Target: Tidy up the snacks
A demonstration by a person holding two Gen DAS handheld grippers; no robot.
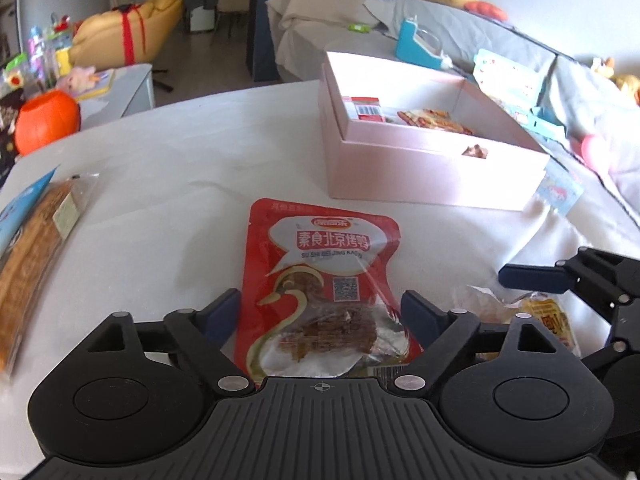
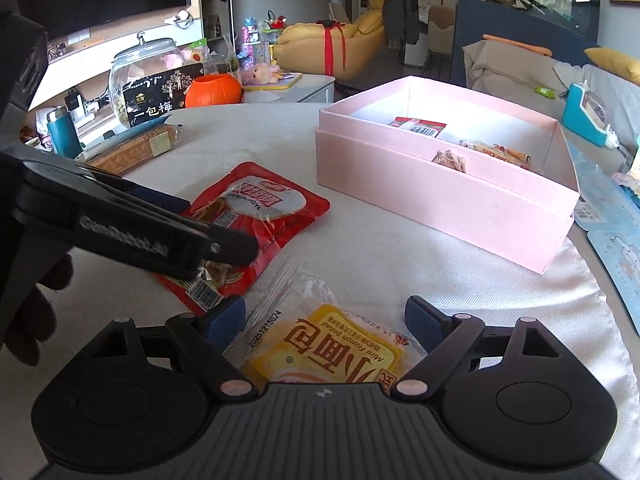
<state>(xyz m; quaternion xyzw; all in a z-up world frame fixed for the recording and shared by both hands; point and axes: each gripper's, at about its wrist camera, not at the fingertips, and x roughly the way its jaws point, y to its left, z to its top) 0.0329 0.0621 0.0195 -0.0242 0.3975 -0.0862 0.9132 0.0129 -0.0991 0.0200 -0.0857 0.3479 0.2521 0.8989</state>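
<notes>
Task partly done. Near: right gripper [image 2: 326, 316] spread wide, straddling the yellow mini-bread packet [image 2: 328, 350], no squeeze. Left gripper [image 1: 320, 308] released wide around the red glossy snack pouch [image 1: 320, 280], flat on white cloth. Farther left: long brown wrapped cake [image 1: 36, 256]. Far: pink cardboard box [image 2: 440, 196] holds few snacks.

Left wrist view. Left gripper [image 1: 319, 311] jaws spread wide, angled down at the cloth-covered table [image 1: 192, 152]. Red snack pouch [image 1: 320, 280] lies flat between the blue pads, neither pad pressing on it (swan graphic up). Right gripper [image 1: 560, 276] enters at the right edge, over a yellow bread packet [image 1: 548, 316]. Long wrapped pastry [image 1: 36, 248] at left. Pink box [image 1: 432, 176] beyond, open, a few snacks inside.
</notes>
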